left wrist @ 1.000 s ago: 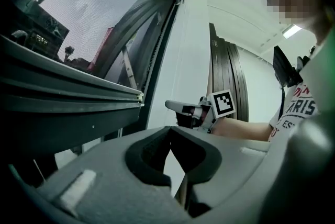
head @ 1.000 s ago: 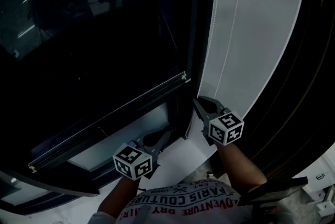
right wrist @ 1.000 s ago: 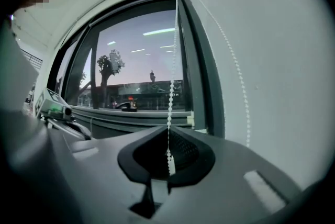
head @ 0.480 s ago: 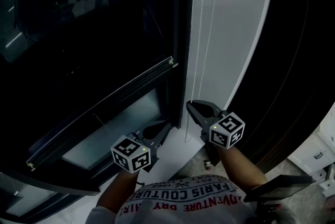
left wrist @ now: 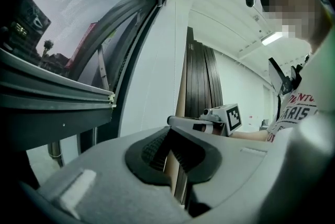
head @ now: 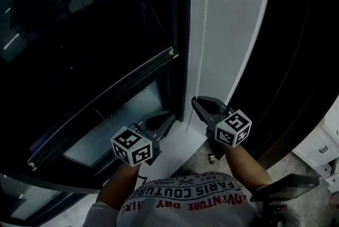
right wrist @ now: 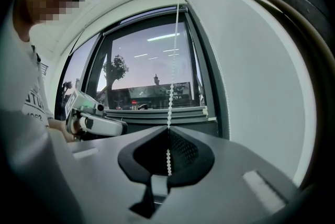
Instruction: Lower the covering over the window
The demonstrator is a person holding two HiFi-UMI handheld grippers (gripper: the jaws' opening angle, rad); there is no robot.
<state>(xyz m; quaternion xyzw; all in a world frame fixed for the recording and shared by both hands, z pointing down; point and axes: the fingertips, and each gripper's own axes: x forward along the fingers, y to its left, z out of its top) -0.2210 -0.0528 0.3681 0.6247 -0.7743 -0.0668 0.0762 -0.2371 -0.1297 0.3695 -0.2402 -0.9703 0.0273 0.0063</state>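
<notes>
Right gripper view: we see right gripper [right wrist: 168, 130] clamped on bead chain [right wrist: 171, 87], frame centre, just beside the window frame [right wrist: 203, 60] edge. Left gripper [left wrist: 170, 129] jaws together, empty; bare wall [right wrist: 251, 87] at right.

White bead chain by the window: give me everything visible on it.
The white bead chain is a thin string of small round beads, plastic by the look. It hangs straight and nearly vertical in front of the dark-framed window, beside the white wall panel. Its lower stretch passes between the shut jaws of the right gripper, which pinch it. Nothing else is seen touching it.
</notes>
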